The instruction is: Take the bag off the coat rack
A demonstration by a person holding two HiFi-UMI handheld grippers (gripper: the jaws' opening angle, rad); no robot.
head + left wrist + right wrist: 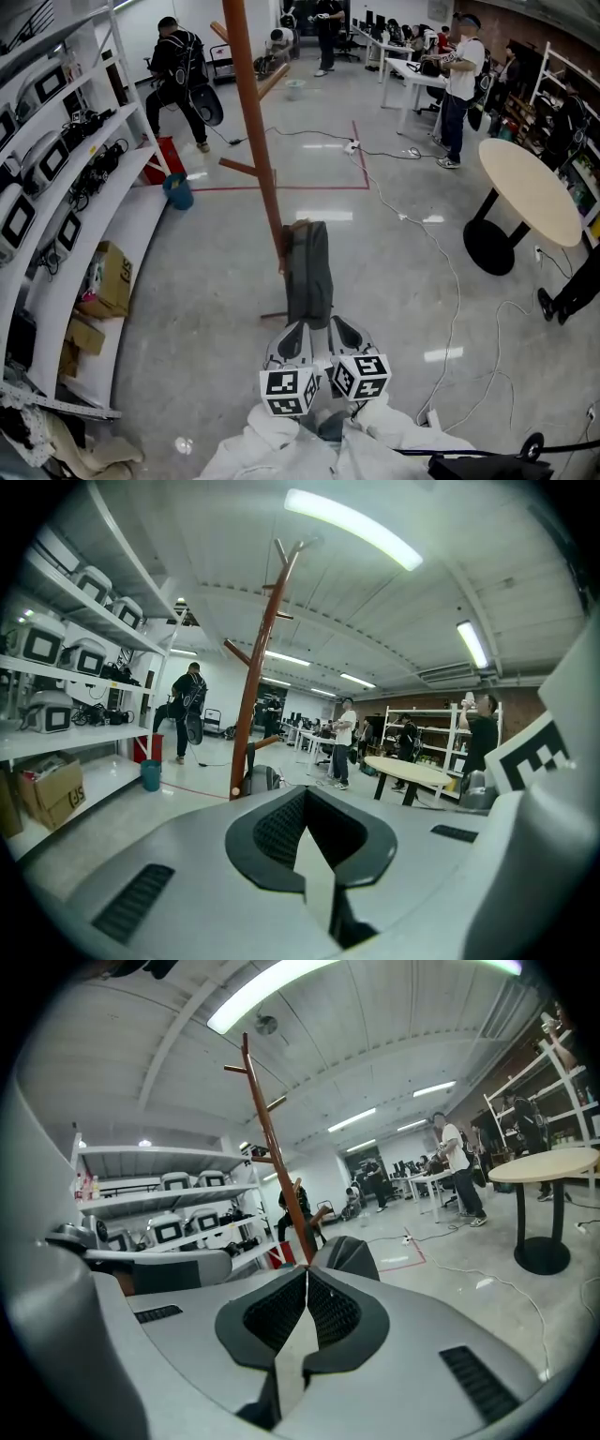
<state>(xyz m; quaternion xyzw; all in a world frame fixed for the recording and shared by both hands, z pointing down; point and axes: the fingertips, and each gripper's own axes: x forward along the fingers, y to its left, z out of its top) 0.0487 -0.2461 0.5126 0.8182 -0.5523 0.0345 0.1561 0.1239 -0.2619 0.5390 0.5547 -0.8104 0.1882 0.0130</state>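
A dark grey bag (308, 270) hangs low against the brown wooden coat rack (255, 122), its top by a short peg. Both grippers sit side by side just below the bag in the head view. My left gripper (298, 328) has its jaws together with nothing between them, and my right gripper (337, 323) is shut and empty too. In the left gripper view the bag (263, 778) shows small at the foot of the rack (259, 667), beyond the gripper (306, 791). In the right gripper view the bag (349, 1256) lies just past the gripper (306, 1271), beside the rack (275, 1152).
White shelving (66, 178) with devices and cardboard boxes (111, 278) runs along the left. A round table (530, 187) stands at the right. Cables (441, 253) trail over the glossy floor. A blue bucket (178, 191) sits by the shelves. Several people stand at the back.
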